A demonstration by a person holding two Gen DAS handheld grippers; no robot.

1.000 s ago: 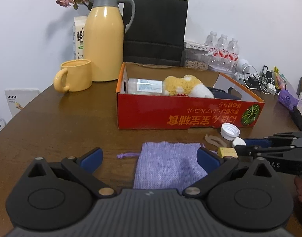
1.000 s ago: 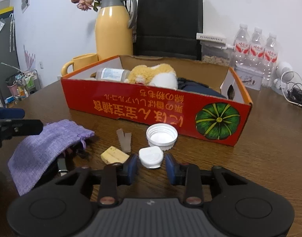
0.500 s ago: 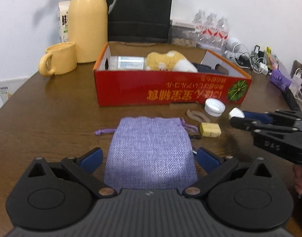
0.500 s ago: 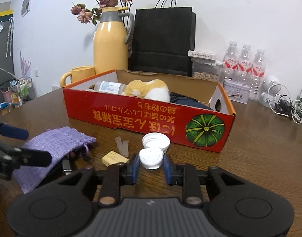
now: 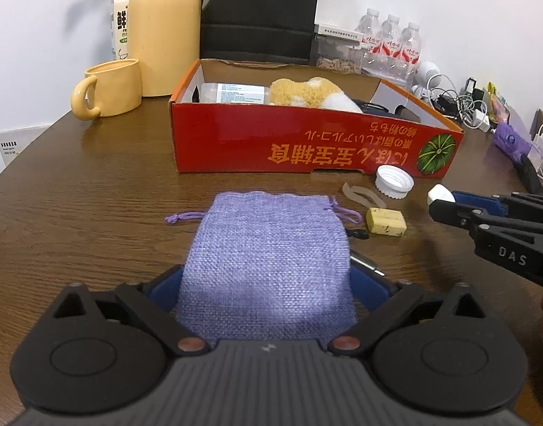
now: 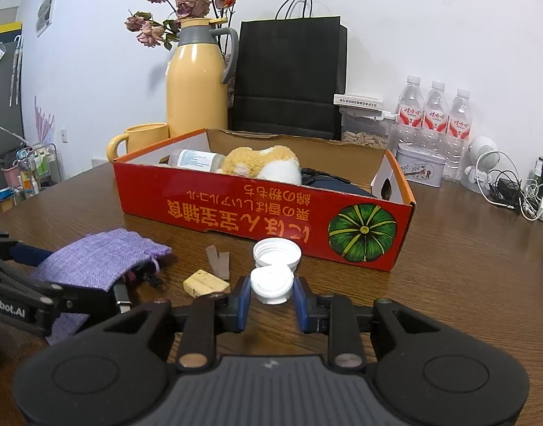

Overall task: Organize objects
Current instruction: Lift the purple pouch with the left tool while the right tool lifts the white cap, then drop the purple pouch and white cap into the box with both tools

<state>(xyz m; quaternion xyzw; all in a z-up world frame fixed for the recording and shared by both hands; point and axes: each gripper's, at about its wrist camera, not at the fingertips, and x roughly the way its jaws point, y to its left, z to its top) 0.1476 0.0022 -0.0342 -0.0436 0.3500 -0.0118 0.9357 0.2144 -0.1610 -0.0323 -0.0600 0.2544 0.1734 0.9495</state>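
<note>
A purple drawstring pouch (image 5: 268,248) lies on the wooden table (image 5: 94,213) in front of a red cardboard box (image 5: 307,149). My left gripper (image 5: 266,280) straddles the pouch's near end. Its jaws are closing, with a blue pad at each side of the pouch. In the right wrist view that gripper (image 6: 76,277) reaches in from the left around the pouch (image 6: 101,259). My right gripper (image 6: 271,298) is shut on a small white cap (image 6: 271,282). From the left wrist view it (image 5: 443,200) hovers to the right of the pouch.
A larger white lid (image 6: 277,254), a yellow block (image 6: 206,282) and a translucent strip (image 5: 360,193) lie before the box, which holds a bottle and a plush toy (image 5: 307,92). A yellow thermos (image 5: 165,28), mug (image 5: 110,88), black bag, water bottles and cables stand behind.
My left gripper has slid forward, so the pouch now sits between its pads. My right gripper has drawn back a little from the box, still holding the white cap.
</note>
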